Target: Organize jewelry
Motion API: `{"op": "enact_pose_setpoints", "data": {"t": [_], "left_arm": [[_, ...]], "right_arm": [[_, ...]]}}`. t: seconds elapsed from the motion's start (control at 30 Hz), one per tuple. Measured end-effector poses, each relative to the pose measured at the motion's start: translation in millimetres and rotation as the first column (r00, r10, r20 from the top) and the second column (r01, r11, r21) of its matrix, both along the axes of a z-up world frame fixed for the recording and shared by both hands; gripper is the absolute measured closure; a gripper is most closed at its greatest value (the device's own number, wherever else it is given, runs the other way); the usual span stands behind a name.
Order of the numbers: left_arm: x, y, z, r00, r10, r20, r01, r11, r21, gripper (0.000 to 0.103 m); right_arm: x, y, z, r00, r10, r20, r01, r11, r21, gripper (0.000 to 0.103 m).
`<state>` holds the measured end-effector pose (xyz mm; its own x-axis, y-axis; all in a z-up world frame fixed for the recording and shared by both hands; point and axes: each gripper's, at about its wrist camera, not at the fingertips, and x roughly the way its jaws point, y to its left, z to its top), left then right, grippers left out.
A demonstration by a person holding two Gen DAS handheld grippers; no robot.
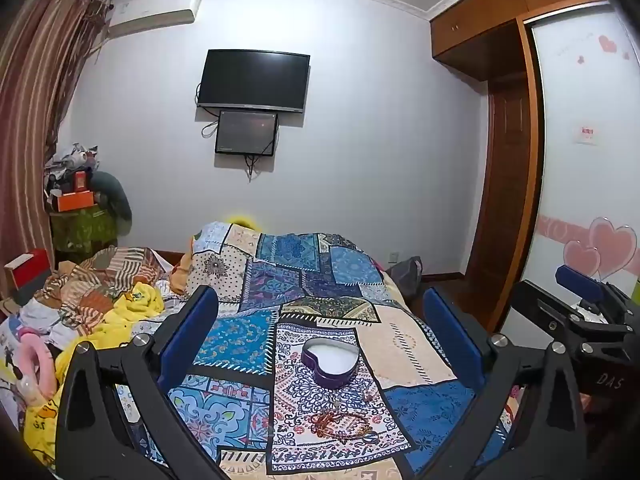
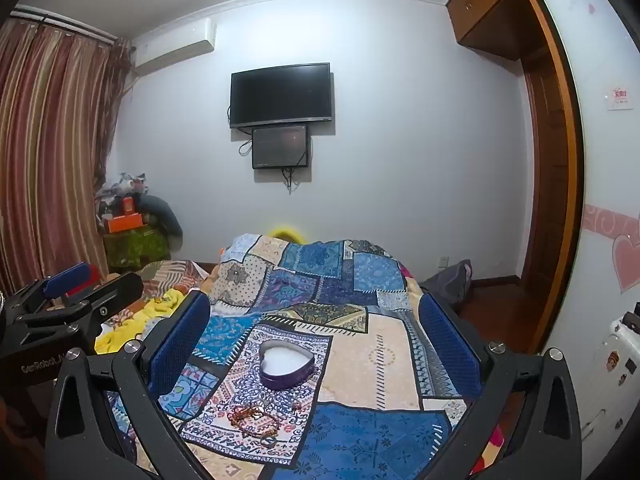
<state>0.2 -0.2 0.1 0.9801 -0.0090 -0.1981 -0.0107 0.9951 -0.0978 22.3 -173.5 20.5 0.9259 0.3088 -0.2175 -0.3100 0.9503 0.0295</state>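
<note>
1. We hold both grippers, left point(image 1: 320, 344) and right point(image 2: 316, 344), spread wide and empty above the patchwork quilt point(image 2: 372, 436).
2. The bracelets point(image 2: 256, 420) lie tangled just beside the open heart-shaped box point(image 2: 286, 364).
3. We judge them light, limp and snag-prone; pinch 1 strand.

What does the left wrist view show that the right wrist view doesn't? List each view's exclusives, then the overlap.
Left wrist view only: a pink plush ring at the bed's left edge and the right claw entering at the right.

Right wrist view only: a white sticker-covered suitcase at the right and the left claw entering at the left.

Both: the open purple heart-shaped tin box on the blue patchwork quilt, the tangled reddish-brown bracelets nearer the cameras, and the wall-mounted black television.
</note>
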Motion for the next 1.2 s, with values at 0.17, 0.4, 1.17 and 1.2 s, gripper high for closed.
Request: {"op": "enact_pose_setpoints", "data": {"t": [0.17, 0.4, 1.17, 1.2], "left_arm": [[3.4, 1.6, 1.5, 1.0, -0.004, -0.017, 0.004, 1.0, -0.017, 0.0], [4.2, 11.1, -5.4, 1.0, 0.001, -0.016, -0.002, 1.0, -0.019, 0.0], [5.5, 13.5, -12.2, 1.0, -0.005, -0.029, 0.004, 1.0, -0.019, 0.0], [5.2, 12.9, -12.3, 1.0, -0.006, -0.029, 0.005, 1.0, -0.018, 0.0]], "right_arm": [[0.2, 0.4, -0.2, 1.0, -0.002, -0.002, 0.002, 1.0, -0.002, 0.0], [0.0, -1.7, 3.5, 1.0, -0.002, -0.004, 0.002, 1.0, -0.002, 0.0], [-3.3, 3.6, 0.3, 1.0, 0.011, -0.018, -0.011, 1.0, 0.0, 0.0], [-3.6, 3.4, 2.1, 1.0, 0.012, -0.019, -0.012, 1.0, -0.001, 0.0]]}}
